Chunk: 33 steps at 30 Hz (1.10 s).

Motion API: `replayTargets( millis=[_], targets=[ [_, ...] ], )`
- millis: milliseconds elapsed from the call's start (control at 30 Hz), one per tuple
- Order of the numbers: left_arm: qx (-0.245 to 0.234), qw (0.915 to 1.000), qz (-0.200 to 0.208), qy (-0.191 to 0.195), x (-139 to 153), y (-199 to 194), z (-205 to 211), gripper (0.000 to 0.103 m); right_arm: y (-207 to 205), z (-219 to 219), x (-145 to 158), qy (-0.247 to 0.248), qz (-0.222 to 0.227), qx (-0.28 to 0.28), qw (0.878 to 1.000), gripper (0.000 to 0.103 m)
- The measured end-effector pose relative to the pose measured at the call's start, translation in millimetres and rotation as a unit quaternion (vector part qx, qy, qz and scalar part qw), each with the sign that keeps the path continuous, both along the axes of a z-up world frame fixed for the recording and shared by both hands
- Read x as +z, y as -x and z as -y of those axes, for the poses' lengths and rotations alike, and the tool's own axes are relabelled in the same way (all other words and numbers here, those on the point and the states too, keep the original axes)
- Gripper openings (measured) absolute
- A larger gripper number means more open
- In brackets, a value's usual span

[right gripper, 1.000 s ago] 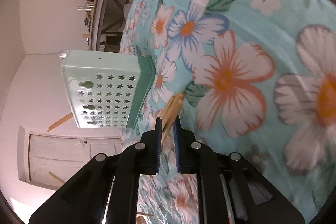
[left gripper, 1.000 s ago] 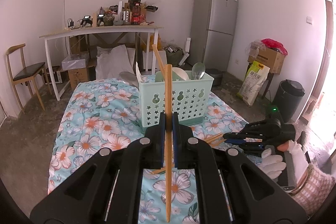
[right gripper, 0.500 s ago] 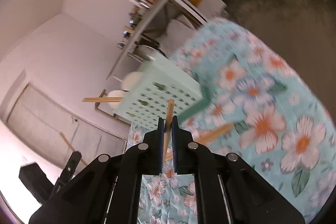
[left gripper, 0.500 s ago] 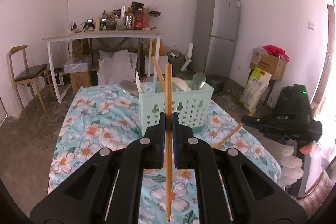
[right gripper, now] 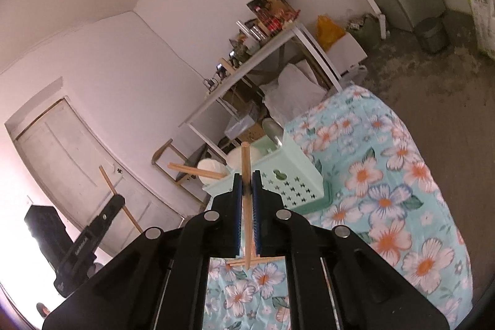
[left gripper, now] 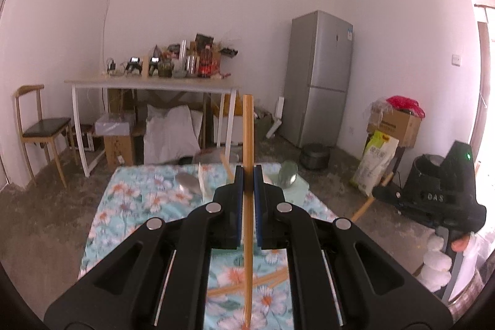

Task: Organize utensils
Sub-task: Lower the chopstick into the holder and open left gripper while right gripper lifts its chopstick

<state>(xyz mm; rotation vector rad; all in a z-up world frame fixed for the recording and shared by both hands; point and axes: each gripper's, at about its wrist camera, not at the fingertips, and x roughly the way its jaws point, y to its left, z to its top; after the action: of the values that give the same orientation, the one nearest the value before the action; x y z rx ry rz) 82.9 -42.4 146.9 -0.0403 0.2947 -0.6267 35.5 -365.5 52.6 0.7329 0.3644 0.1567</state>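
Each hand-held gripper is clamped on a single chopstick. The left gripper (left gripper: 247, 184) pinches a long, pale bamboo-coloured chopstick (left gripper: 247, 144) between its blue pads, the stick standing roughly upright in its camera's view, its square top rising well above the fingertips and its thinner end running down between the black arms toward the lens. The right gripper (right gripper: 246, 187) grips a second chopstick (right gripper: 245, 163) of the same plain wood in the same way, a short length showing above the pads and the rest passing down between the arms. Ahead of and below both grippers stands a mint-green plastic basket (right gripper: 287, 175) pierced with star and gourd-shaped holes, set on a table covered by a turquoise cloth with white and orange flowers (right gripper: 386, 175). The basket holds a steel spoon (right gripper: 272, 129), white ladle-like utensils and another chopstick leaning out sideways to its left. More loose chopsticks (left gripper: 247, 285) lie on the cloth directly beneath the left gripper's arms, crossing behind the held stick, and a pair also shows under the right gripper. The right gripper appears at the right edge of the left camera's view, carried in a white-gloved hand (left gripper: 439, 262), its black housing lettered "DAS". The left gripper's arm, seen from the right camera, bears white lettering too small to read.
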Motion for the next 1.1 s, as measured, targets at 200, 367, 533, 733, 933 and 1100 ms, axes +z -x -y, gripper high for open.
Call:
replayTargets(
  millis=[200, 367, 533, 733, 933, 1100],
  targets=[
    [0.019, 0.9986, 0.044, 0.022, 31, -16, 12, 0.005, 2, 9, 5, -0.001, 0.011, -0.001, 1.000, 0.007],
    [0.037, 0.9960, 0.067, 0.046, 54, -39, 27, 0.005, -4, 14, 1, -0.013, 0.015, 0.010, 1.000, 0.007],
    [0.054, 0.9926, 0.085, 0.068, 66, -66, 43, 0.005, -13, 15, -5, -0.017, 0.015, 0.018, 1.000, 0.007],
    [0.074, 0.9900, 0.082, 0.088, 62, -105, 67, 0.005, -25, 17, -10, -0.023, 0.015, 0.027, 0.999, 0.007],
    [0.078, 0.9909, 0.074, 0.081, 38, -128, 87, 0.005, -34, 23, -17, -0.031, 0.010, 0.029, 0.999, 0.007],
    [0.071, 0.9915, 0.064, 0.087, 21, -139, 93, 0.005, -39, 26, -22, -0.033, 0.004, 0.029, 0.999, 0.007]
  ],
)
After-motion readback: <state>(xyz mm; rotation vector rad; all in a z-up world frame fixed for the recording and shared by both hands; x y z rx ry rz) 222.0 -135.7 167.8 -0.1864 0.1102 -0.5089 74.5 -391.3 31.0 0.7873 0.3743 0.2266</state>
